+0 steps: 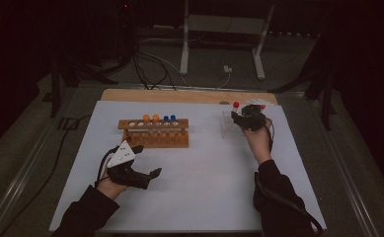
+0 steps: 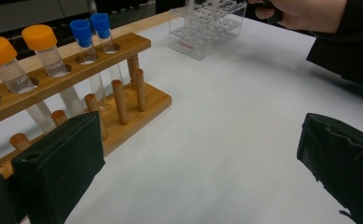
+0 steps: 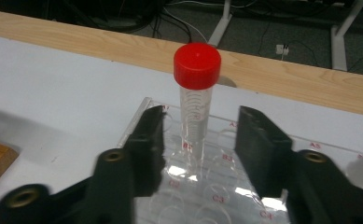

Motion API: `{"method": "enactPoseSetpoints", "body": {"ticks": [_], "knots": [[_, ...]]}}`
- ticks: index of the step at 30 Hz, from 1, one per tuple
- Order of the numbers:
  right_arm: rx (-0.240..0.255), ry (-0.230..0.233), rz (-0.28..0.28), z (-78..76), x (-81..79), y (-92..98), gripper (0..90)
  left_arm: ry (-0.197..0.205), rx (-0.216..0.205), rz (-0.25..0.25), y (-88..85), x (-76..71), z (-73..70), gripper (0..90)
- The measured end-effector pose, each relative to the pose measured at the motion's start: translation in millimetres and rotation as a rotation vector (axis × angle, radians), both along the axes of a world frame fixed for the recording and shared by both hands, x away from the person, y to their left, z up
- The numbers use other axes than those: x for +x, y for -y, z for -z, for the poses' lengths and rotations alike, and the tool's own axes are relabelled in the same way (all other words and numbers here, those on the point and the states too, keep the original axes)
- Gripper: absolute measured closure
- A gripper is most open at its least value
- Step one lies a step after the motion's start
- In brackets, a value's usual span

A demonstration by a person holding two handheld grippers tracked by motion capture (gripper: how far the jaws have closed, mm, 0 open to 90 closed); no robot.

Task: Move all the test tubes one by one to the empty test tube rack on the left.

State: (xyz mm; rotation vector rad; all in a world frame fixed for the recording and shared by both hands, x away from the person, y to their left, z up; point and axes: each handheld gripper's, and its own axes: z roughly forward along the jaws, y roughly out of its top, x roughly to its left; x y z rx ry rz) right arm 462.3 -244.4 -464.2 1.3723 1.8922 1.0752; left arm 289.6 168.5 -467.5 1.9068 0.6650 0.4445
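While the left tool (image 1: 152, 174) rests low at the lower left of the high view with its jaws wide apart and nothing between them, the right tool (image 3: 200, 135) sits at the upper right of that view over the clear rack (image 3: 244, 186). Its jaws stand apart on either side of the red-capped tube (image 3: 196, 109), not touching it; the tube stands upright in the rack. Farther left on the white worktop (image 1: 209, 163), the wooden rack (image 1: 154, 133) holds orange-capped and blue-capped tubes.
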Motion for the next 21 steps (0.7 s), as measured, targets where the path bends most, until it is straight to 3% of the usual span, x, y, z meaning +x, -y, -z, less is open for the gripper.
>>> {"method": "enactPoseSetpoints", "body": {"ticks": [11, 21], "knots": [[-0.023, -0.04, 0.002, 0.8, 13.6, -7.4, 74.5, 0.001, 0.004, 0.002, -0.1, -0.3, 0.5, 1.5], [-0.029, 0.025, 0.001, -18.3, 4.7, -6.4, 75.3, -0.006, 0.005, 0.014, 0.6, -0.1, -0.1, 1.5]]}}
